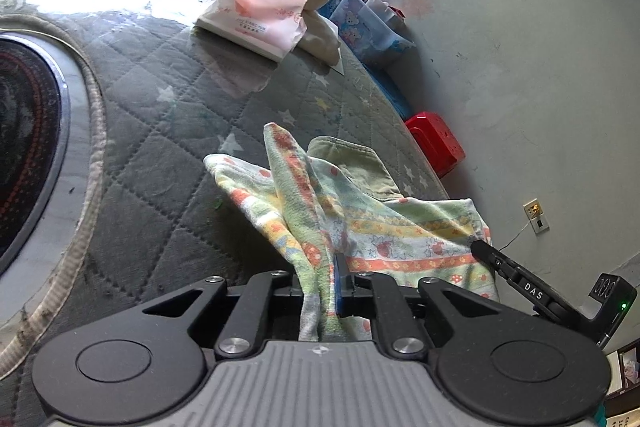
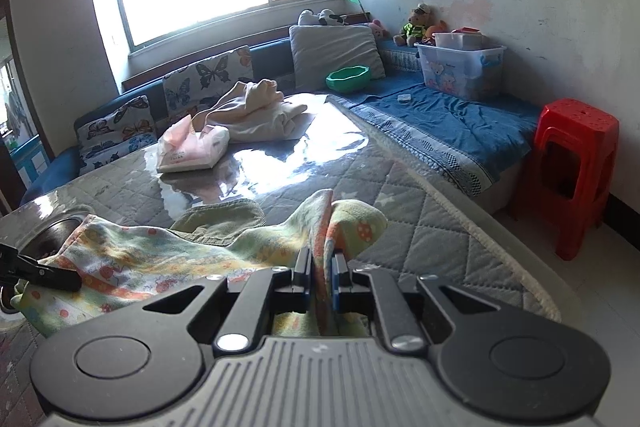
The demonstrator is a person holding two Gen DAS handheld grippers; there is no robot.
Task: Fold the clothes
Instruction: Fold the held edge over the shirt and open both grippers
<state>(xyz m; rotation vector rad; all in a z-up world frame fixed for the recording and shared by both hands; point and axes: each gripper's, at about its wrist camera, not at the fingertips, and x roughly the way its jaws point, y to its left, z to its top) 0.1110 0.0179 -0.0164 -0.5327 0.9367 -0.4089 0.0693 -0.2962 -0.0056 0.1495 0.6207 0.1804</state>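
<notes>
Lying rumpled on the quilted grey table cover (image 2: 400, 211), the printed terry garment (image 1: 384, 227) looks light, soft and floppy, so corners and hems are the places to take it; left gripper (image 1: 338, 279) and right gripper (image 2: 322, 271) are each clamped on a bunched fold of it

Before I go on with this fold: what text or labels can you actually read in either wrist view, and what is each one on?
"DAS": white letters on the right gripper's black finger.
Tissue pack: pink print on its wrapper, too blurred to read.
Clear storage box: cartoon picture, no legible words.
Nothing else readable.
</notes>
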